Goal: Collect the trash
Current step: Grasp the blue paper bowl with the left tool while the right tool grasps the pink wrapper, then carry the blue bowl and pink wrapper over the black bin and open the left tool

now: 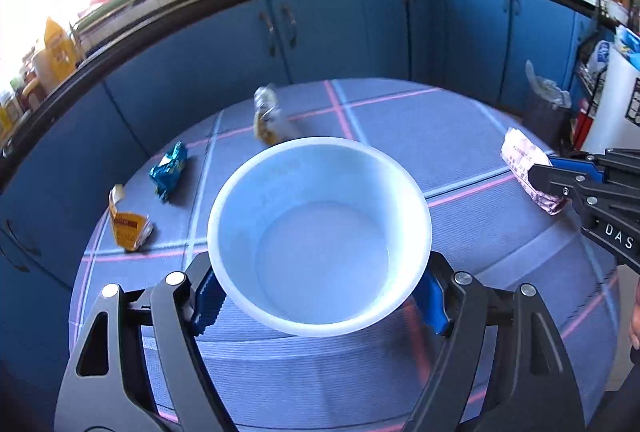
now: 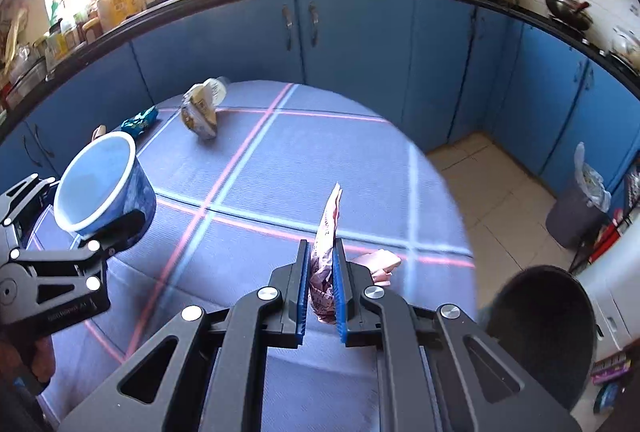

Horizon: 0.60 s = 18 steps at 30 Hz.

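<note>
Early going. Left gripper (image 1: pixel 320 306) clamped on white bowl (image 1: pixel 320 232), still empty inside. Right gripper (image 2: pixel 322 296) pinching pink wrapper (image 2: pixel 326 256), up off the tablecloth (image 1: pixel 460 120) right of bowl. Left of bowl: teal wrapper (image 1: pixel 170 170), orange packet (image 1: pixel 128 226). Behind bowl: crumpled packet (image 1: pixel 268 120). All waiting.

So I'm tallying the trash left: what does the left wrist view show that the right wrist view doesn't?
Only the left wrist view shows the whole torn orange carton. Only the right wrist view shows a pink crumpled scrap on the cloth and the tiled floor. Both show the white plastic cup in the left tool, the pink wrapper in the right tool, and the teal wrapper.
</note>
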Tool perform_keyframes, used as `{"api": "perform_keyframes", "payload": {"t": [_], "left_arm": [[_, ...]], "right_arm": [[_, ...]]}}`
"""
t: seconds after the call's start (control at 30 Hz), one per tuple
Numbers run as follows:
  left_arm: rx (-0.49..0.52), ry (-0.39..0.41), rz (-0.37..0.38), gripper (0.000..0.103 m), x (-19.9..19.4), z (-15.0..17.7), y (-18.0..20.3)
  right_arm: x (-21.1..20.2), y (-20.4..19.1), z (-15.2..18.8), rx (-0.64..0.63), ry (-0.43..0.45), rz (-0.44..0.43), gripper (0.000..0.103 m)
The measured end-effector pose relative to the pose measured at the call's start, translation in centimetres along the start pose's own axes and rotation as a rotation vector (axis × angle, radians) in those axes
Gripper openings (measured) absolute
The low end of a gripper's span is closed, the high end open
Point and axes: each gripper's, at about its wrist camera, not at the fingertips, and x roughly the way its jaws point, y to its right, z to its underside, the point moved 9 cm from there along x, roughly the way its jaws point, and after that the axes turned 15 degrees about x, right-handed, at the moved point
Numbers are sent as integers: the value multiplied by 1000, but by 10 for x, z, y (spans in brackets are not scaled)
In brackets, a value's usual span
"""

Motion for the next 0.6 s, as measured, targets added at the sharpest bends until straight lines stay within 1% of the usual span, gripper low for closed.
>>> {"api": "perform_keyframes", "payload": {"t": [0.33,0.47,0.6], "left_arm": [[57,19,44,76,-13,-28,44],[53,25,102,76,-16,-37,61],[81,28,112,76,-18,-48,78]], "right_arm": [[-41,63,5,97,42,28,11],[-53,86,5,131,59,34,11],[-65,105,5,170,78,25,11]]}}
